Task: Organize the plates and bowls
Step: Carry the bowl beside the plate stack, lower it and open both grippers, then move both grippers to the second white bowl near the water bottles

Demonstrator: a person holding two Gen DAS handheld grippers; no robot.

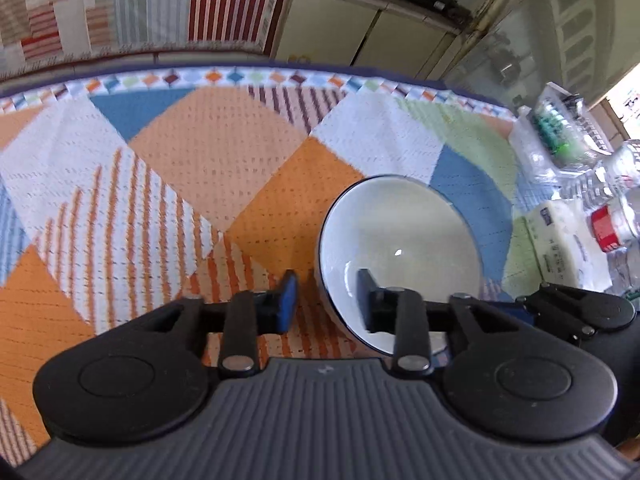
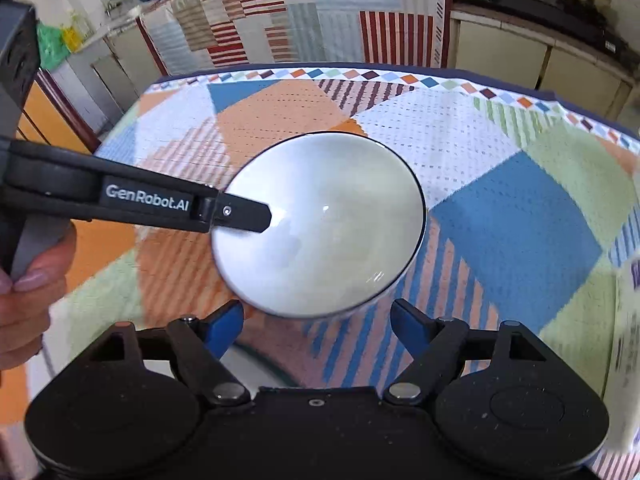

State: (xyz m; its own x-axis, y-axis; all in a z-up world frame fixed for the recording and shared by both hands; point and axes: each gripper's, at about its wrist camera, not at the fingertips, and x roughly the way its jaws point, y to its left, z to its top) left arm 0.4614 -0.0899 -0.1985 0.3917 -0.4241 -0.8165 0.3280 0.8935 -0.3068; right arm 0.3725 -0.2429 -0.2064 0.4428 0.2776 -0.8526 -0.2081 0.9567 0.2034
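Note:
A white bowl with a dark blue rim (image 1: pixel 400 240) (image 2: pixel 320 224) stands upright on the patchwork tablecloth. My left gripper (image 1: pixel 326 292) straddles its near-left rim, with one blue pad outside the wall and the other inside. A gap shows on both sides of the rim, so the pads do not press on it and the gripper is open. In the right wrist view its inner finger (image 2: pixel 244 216) reaches into the bowl from the left, held by a hand (image 2: pixel 28 284). My right gripper (image 2: pixel 318 320) is wide open just in front of the bowl's near edge, and nothing sits between its pads.
Plastic bottles (image 1: pixel 616 220), clear packets (image 1: pixel 560 132) and a pale tissue pack (image 1: pixel 560 240) crowd the table's right side. A white round edge (image 2: pixel 256 364), maybe a plate, shows under my right gripper. The table's far edge (image 2: pixel 360 68) faces cabinets and a cloth-covered counter.

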